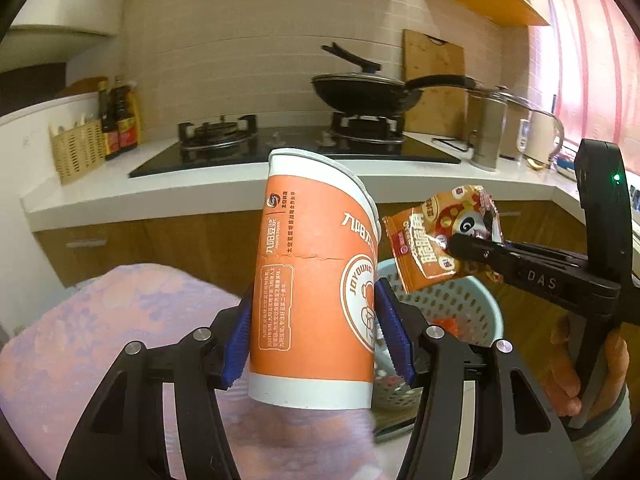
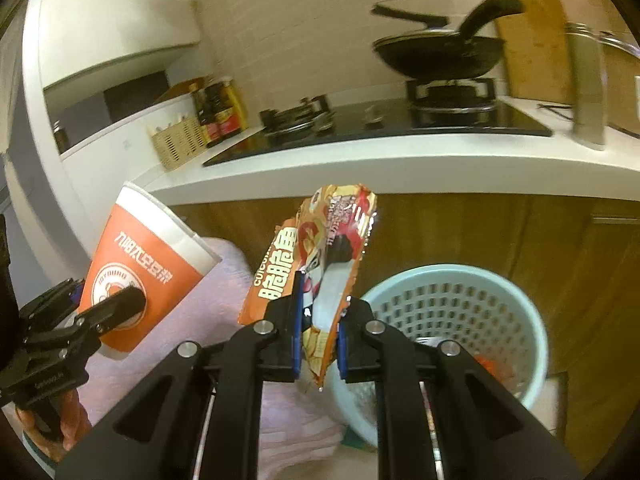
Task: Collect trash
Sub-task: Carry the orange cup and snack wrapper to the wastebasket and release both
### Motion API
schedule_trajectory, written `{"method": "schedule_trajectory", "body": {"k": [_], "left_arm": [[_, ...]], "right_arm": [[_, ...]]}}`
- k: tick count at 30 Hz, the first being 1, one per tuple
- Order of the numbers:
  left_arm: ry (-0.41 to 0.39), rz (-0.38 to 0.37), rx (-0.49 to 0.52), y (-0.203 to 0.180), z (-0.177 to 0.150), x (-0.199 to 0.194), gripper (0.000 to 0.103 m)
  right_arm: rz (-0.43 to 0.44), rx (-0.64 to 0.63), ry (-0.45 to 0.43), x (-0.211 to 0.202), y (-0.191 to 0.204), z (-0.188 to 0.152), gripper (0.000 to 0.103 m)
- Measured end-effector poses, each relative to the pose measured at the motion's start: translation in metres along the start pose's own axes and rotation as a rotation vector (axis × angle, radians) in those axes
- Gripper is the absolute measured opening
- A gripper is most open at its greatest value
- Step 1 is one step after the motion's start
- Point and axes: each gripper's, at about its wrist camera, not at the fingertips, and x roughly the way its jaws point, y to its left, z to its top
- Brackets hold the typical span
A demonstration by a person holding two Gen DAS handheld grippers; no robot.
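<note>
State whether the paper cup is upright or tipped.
Roughly upright, slightly tilted: the paper cup has its wide rim on top, with the left gripper clamped on its sides.

A: We're seeing a matt paper cup [image 1: 312, 300], orange print with a crease across it. The snack wrapper [image 2: 320, 264] is shiny crinkled foil-plastic.

B: Yep, and we'd call the bin [image 2: 452, 312] smooth pale blue plastic full of holes. Cloth [image 1: 100, 340] beside it looks soft, pinkish.

A: We also get a glossy black glass stove top [image 1: 280, 148], matt dark pan [image 1: 368, 94], bare wood cutting board [image 1: 434, 68], woven basket [image 1: 78, 150].
</note>
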Motion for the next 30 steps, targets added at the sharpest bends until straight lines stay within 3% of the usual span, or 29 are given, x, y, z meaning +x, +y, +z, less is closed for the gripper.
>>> {"method": "schedule_trajectory", "body": {"k": [10,18,21,25,26,28,29,30], "left_arm": [[0.039,-0.066,0.024,-0.044,0.004,0.037,0.055],[0.095,-0.105,0.026,-0.065,0.003,0.079,0.055],[0.139,-0.172,-0.005,-0.066,0.006,0.097,0.055],[0.175,-0.175,-0.009,-0.067,0.011,0.118,0.056],[0.181,-0.176,-0.011,-0.069,0.013,0.122,0.056],[0.191,-0.19,-0.012,-0.071,0.015,0.133,0.056],[0.197,-0.204,-0.007,-0.073,0.016,0.137,0.058],[0.204,-0.207,-0.005,-0.073,0.017,0.141,0.058]], "right_arm": [[-0.081,0.104,-0.018,-0.016,-0.065,-0.005,0.011],[-0.184,0.188,0.106,0.008,-0.105,-0.022,0.011],[-0.188,0.203,0.148,0.02,-0.111,-0.026,0.013],[-0.203,0.203,0.209,0.035,-0.11,-0.028,0.014],[-0.196,0.212,0.223,0.038,-0.112,-0.028,0.018],[-0.2,0.228,0.243,0.039,-0.113,-0.028,0.036],[-0.207,0.233,0.243,0.039,-0.114,-0.028,0.056],[-0.224,0.223,0.231,0.037,-0.114,-0.028,0.058]]}}
